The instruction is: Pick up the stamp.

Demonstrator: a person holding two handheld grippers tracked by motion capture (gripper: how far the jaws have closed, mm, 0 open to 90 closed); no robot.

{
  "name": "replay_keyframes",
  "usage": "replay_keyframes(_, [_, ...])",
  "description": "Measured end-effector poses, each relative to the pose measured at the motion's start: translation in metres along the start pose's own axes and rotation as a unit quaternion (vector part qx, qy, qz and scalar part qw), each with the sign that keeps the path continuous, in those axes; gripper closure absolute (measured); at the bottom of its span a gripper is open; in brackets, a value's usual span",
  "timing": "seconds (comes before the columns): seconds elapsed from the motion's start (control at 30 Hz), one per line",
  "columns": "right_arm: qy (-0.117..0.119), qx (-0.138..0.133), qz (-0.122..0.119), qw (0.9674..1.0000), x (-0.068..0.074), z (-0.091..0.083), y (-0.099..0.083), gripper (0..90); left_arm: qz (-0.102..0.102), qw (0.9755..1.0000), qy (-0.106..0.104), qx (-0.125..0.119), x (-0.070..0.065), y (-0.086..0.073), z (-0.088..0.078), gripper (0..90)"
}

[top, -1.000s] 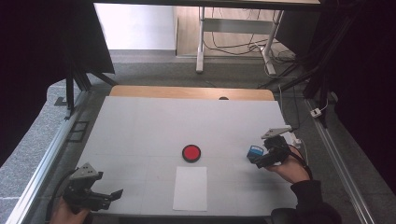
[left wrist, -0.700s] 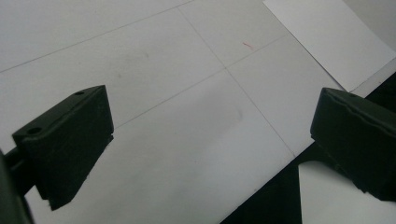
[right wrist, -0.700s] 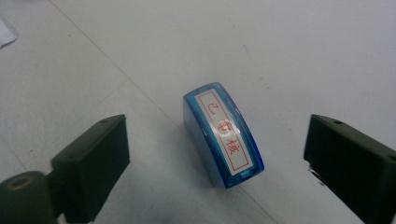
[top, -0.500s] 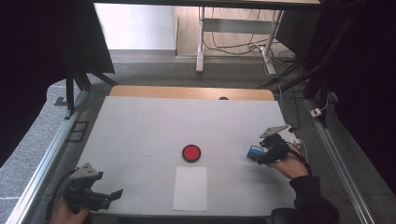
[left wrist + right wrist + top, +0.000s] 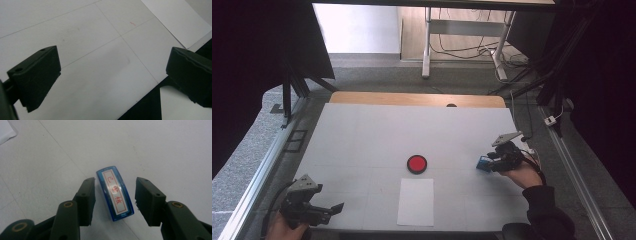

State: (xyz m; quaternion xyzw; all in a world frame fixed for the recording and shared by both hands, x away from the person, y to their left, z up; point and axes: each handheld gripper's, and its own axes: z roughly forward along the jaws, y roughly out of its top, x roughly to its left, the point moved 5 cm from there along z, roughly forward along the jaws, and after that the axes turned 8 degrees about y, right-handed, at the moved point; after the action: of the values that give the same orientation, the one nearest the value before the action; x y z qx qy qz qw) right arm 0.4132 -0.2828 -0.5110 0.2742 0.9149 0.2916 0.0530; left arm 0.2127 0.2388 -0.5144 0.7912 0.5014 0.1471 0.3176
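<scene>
The right tongs [image 5: 115, 195] stood low over the worktop [image 5: 362, 135] near its right edge, their jaws having just been closing on a small blue stamp [image 5: 114, 192] with red characters on its white label. The stamp lay flat between the jaws, with a narrow gap still showing on either side, so the pads did not yet press on it. I judged the pick-up begun but not made: the grip had to finish, then the lift. A red ink pad [image 5: 417, 163] sat at mid-worktop and a white sheet of paper [image 5: 415, 201] just nearer the person, both untouched. The left tongs [image 5: 319, 210] rested at the near left corner, jaws wide and empty.
</scene>
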Motion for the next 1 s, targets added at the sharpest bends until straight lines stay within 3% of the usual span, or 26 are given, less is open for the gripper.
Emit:
replay_keyframes(0.2, [0.006,0.004,-0.006,1.0000,-0.0015,0.0007,-0.0001,59.4,0.001,1.0000,0.001,0.001,-0.0001,0.0000,0.0003,0.0])
replay_keyframes(0.33, [0.009,0.000,-0.010,0.9999,-0.0012,0.0007,0.0006,69.9,0.002,1.0000,0.001,0.002,-0.0002,0.0000,0.0005,0.0])
replay_keyframes(1.0, [0.012,-0.019,0.005,0.9997,0.0072,-0.0085,0.0044,71.1,0.002,1.0000,0.004,0.003,-0.0004,-0.0001,0.0003,0.1])
